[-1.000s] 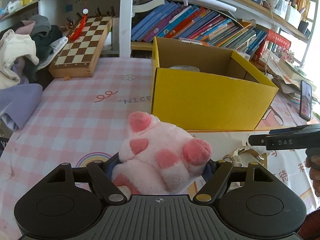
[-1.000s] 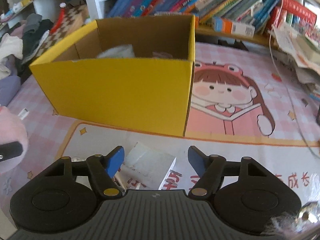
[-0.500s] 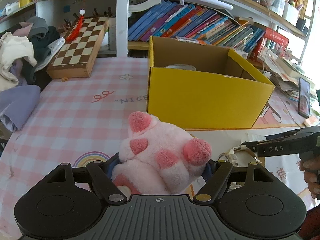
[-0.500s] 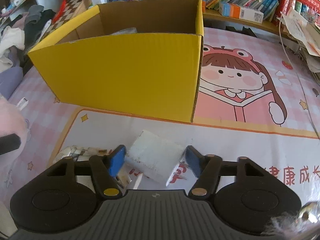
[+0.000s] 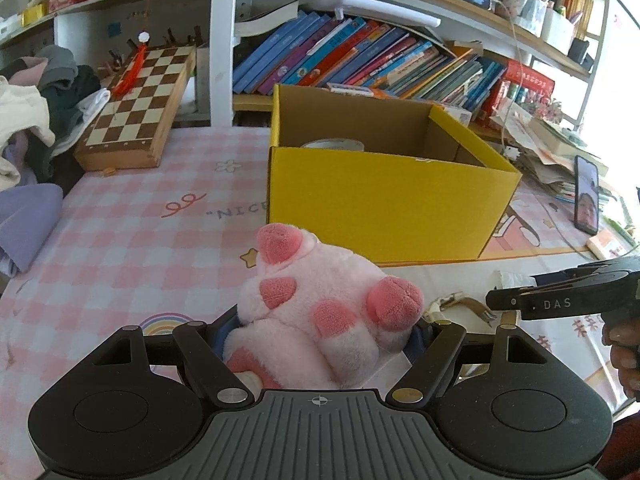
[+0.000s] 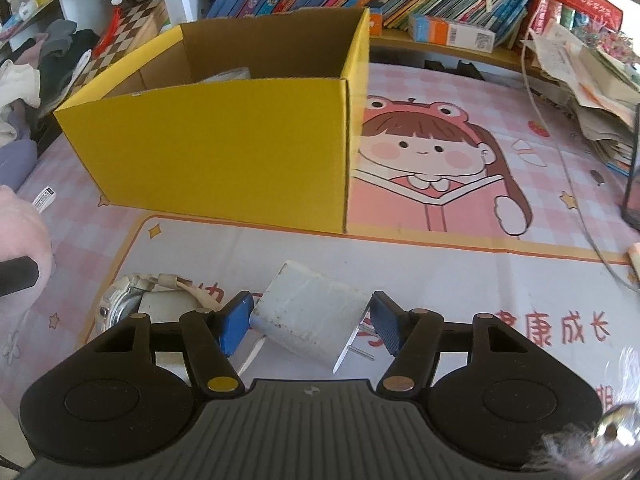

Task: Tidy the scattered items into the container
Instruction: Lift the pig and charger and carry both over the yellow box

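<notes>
A chessboard [image 5: 138,108] is leaning against clothes [image 5: 36,112] at the far left of the tabletop [image 5: 120,240]. The left gripper [image 5: 320,332] is clamping a pink plush [image 5: 320,312] between its fingers, holding it in front of the yellow box [image 5: 384,200]. The box is sitting open near the middle, with a roll [image 5: 332,145] showing inside. Just right of the plush, a watch [image 6: 124,300] is lying on the tabletop. The right gripper [image 6: 312,324] is sitting open around a white charger [image 6: 308,316], its blue pads [image 6: 236,320] flanking it, the left one touching or nearly so. A phone [image 5: 586,194] is standing at the far right.
</notes>
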Available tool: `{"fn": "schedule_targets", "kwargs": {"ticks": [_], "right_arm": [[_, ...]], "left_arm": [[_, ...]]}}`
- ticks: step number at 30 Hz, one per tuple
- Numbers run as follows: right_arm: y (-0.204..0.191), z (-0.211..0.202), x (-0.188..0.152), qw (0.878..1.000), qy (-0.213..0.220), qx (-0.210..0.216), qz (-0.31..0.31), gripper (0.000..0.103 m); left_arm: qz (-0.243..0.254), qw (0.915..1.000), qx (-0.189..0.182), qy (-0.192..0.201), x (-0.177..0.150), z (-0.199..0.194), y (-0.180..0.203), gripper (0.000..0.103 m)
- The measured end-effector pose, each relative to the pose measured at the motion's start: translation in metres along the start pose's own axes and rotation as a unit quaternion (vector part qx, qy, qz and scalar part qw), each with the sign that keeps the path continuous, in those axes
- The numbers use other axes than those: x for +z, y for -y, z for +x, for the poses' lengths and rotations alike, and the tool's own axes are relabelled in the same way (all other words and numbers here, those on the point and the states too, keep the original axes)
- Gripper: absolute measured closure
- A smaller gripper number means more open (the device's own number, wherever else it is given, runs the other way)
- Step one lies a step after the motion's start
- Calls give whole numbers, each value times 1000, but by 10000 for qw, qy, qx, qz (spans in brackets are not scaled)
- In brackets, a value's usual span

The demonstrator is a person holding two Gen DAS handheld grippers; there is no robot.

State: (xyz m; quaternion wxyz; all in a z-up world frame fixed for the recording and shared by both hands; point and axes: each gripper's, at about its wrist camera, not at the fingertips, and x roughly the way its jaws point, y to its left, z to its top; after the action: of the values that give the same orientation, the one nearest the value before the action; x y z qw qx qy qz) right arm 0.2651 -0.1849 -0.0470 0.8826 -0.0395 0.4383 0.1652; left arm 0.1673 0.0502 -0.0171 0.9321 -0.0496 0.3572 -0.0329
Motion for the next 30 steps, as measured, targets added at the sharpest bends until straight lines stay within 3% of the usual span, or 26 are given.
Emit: {"fn": "schedule_targets", "kwargs": {"ticks": [18,30], "right_arm": [[-15,-51,-16,9985,501,-175,-152,41],[-44,-89,-4,9947,831,198,-579,41]], "left_arm": [[273,9984,-369,329,-2,-29,11,25],[694,9925,-683,744,22,-66,12,25]]}}
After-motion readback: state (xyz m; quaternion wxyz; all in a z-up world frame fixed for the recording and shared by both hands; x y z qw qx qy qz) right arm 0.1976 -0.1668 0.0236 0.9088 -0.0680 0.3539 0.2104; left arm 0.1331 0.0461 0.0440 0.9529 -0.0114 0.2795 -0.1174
